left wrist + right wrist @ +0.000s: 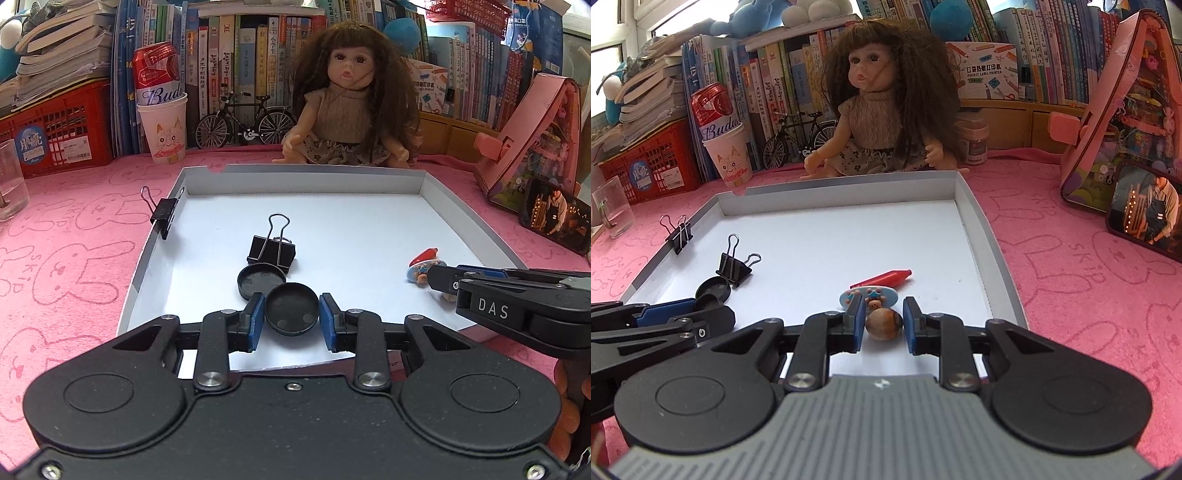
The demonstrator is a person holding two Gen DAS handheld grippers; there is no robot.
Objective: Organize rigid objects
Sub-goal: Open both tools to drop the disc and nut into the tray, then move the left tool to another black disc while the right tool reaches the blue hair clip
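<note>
Over the tray [443,206] | left gripper [291,316] jaws pinch black cap [291,313] | right gripper [883,320] jaws loose around wooden bead [884,324] | sorting seems partway

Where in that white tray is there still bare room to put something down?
The middle and far half of the tray are bare, between the binder clips and the right wall. The near edge is crowded: black caps left, red pen, acorn and both grippers.

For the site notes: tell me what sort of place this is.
Most likely a home desk or study corner. Packed rows of books line the back, a doll sits before them, and a pink rabbit-print cloth covers the surface under a white box lid.
</note>
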